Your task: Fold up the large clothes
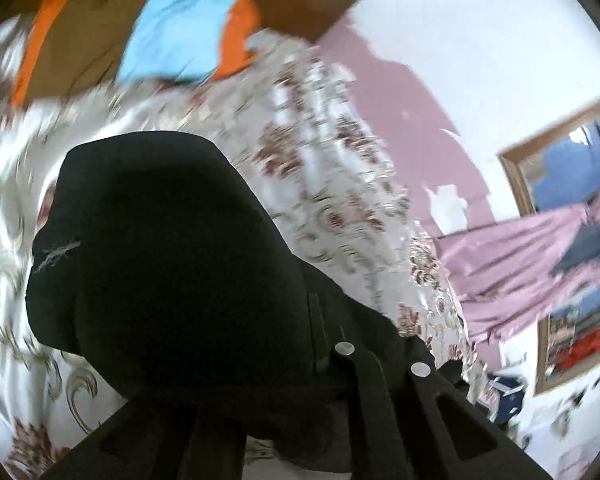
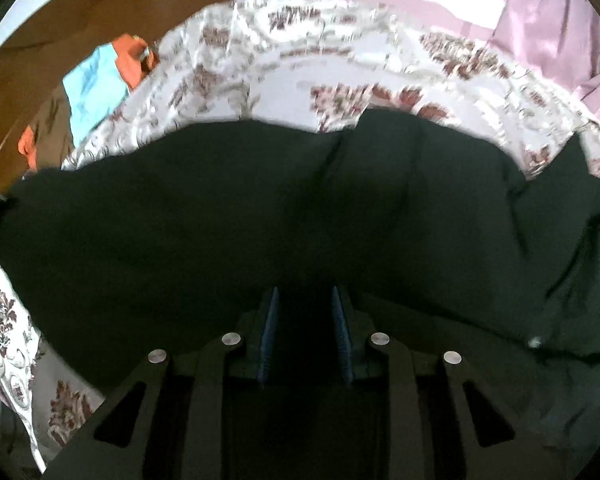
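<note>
A large black garment (image 2: 260, 208) lies spread over a bed with a white floral cover (image 2: 284, 92). In the right wrist view my right gripper (image 2: 306, 300) hovers low over the garment, its blue-padded fingers (image 2: 270, 320) apart with nothing between them. In the left wrist view the black garment (image 1: 160, 240) bulges up right in front of the camera and drapes over my left gripper; the fingertips are hidden under the cloth. A small pale embroidered mark (image 1: 56, 254) shows on the cloth.
Blue and orange clothes (image 1: 180, 28) lie on a brown surface beyond the bed's far side. A pink curtain (image 1: 532, 264) and a wood-framed window (image 1: 560, 200) are at the right. The floral bed cover (image 1: 332, 168) surrounds the garment.
</note>
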The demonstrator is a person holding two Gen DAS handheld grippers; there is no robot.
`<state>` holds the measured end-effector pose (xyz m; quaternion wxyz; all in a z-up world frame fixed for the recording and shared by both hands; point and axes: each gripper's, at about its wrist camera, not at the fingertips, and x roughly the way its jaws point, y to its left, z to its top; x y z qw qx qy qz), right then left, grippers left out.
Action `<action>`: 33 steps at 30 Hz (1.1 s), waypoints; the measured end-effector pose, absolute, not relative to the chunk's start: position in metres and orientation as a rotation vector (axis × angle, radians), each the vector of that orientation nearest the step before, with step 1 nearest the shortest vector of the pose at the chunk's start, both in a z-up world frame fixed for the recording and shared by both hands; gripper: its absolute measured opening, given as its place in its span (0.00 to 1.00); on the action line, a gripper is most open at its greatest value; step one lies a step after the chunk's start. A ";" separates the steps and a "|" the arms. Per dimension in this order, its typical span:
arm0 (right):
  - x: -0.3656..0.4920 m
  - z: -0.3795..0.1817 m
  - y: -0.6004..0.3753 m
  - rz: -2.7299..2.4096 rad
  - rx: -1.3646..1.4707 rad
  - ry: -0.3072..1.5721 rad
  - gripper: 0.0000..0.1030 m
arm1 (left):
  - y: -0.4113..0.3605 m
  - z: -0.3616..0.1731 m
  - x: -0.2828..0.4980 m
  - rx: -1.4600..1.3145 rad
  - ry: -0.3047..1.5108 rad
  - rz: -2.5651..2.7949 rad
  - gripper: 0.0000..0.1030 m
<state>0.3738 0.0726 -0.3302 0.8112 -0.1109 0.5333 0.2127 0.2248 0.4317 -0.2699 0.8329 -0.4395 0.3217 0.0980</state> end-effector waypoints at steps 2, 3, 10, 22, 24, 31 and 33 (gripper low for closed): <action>0.374 -0.339 0.082 0.462 -0.250 1.153 0.24 | 0.422 -0.248 0.229 -0.862 0.664 0.190 0.06; 0.373 -0.342 0.087 0.469 -0.248 1.161 0.24 | 0.417 -0.238 0.231 -0.826 0.658 0.182 0.06; 0.374 -0.359 0.103 0.472 -0.251 1.197 0.23 | 0.360 -0.175 0.261 -0.501 0.649 0.110 0.06; 0.350 -0.308 -0.010 0.538 0.146 1.184 0.26 | 0.199 -0.139 0.313 -0.088 0.719 -0.093 0.06; 0.339 -0.296 -0.044 0.526 0.161 1.170 0.26 | 0.151 -0.153 0.320 0.063 0.748 -0.147 0.06; 0.327 -0.292 -0.200 0.363 0.416 1.194 0.39 | 0.001 -0.226 0.312 0.511 0.836 -0.298 0.06; 0.319 -0.301 -0.241 0.317 0.524 1.217 0.39 | -0.035 -0.254 0.307 0.623 0.866 -0.328 0.06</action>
